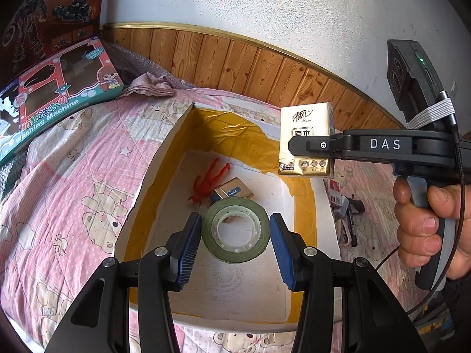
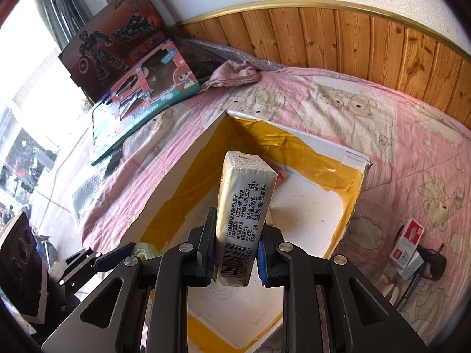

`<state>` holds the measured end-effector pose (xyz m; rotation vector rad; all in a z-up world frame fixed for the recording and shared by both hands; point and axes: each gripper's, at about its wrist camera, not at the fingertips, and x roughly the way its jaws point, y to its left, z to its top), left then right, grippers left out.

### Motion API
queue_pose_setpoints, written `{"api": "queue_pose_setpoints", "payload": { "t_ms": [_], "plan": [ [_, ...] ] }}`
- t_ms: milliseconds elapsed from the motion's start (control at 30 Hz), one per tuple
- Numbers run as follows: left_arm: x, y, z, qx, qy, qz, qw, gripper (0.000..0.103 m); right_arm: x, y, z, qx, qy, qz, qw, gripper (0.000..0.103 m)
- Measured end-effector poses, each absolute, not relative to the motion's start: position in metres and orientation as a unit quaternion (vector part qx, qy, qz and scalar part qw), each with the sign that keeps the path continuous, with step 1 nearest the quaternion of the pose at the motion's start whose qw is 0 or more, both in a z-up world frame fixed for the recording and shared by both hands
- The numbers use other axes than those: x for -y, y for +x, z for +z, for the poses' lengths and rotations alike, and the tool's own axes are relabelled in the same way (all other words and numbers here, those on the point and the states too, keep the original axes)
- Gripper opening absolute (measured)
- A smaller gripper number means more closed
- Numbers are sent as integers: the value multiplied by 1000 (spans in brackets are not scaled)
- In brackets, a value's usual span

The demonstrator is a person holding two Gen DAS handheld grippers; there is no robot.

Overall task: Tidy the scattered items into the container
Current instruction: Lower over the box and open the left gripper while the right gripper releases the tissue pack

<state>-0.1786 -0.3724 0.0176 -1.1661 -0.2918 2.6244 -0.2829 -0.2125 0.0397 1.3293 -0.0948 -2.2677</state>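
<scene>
Right hand-held gripper [image 2: 235, 257] clamped tissue pack [image 2: 244, 203] above box [image 2: 182, 173]; left hand-held gripper [image 1: 235, 235] wide around tape roll [image 1: 235, 229].

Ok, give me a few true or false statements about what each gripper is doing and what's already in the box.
1. The right gripper is clamped on a tissue pack. True.
2. The left gripper is squeezing the tape roll. False: its jaws stand open on either side of the roll, with gaps showing.
3. A red toy figure lies inside the box. True.
4. The tissue pack rests on the box floor. False: it is held in the air above the box.
5. A red and white carton lies on the bedspread outside the box. True.
</scene>
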Motion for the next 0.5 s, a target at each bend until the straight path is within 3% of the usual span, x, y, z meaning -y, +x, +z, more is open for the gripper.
{"api": "queue_pose_setpoints", "payload": {
  "t_ms": [500],
  "plan": [
    [380,-206,8,111,-411,897,119,49,227,-314,20,-1,517,-820,245,23]
  ]
}}
